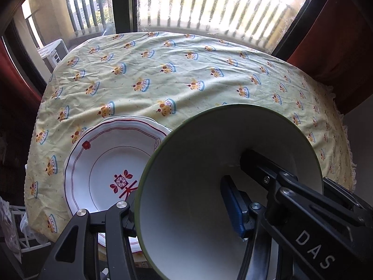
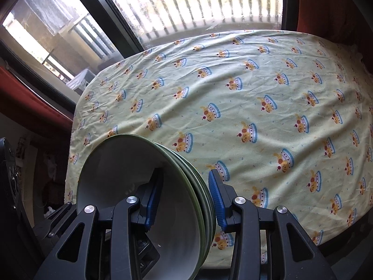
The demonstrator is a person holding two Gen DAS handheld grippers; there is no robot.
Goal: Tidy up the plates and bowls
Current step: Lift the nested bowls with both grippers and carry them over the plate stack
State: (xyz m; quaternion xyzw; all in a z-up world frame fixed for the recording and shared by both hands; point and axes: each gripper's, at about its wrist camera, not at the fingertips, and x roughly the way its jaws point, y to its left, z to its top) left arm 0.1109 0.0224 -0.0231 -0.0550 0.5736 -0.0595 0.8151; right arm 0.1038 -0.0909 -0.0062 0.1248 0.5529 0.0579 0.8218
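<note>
Tablecloth (image 1: 163, 74), pale yellow with a repeated crown print, covers the whole table and serves as the reference surface in both views; it is wrinkled throughout. Behind the far edge of the tablecloth stands a window (image 1: 209, 2) with vertical balcony bars showing through bright glass, and red curtains (image 1: 326, 35) hang at its sides.

Over the near edge of the tablecloth, a stack of green-rimmed bowls (image 2: 139, 186) with white insides is carried tilted on its side and raised clear of the cloth. In the right wrist view several nested rims show at the stack's right flank. In the left wrist view the innermost bowl opens toward the camera and hides much of the near cloth.

On the near left part of the tablecloth lies a pile of white plates (image 1: 105, 163) with scalloped red-lined rims and a red flower motif at the centre; the bowl stack overlaps its right side in view. Whether they touch cannot be told.

The right gripper (image 2: 184, 200) is clamped on the stacked walls, one blue pad inside the innermost bowl, the other against the outside.

The left gripper (image 1: 179, 207) also grasps the bowls: one blue-padded finger sits inside, the other stays outside the rim at the left.
</note>
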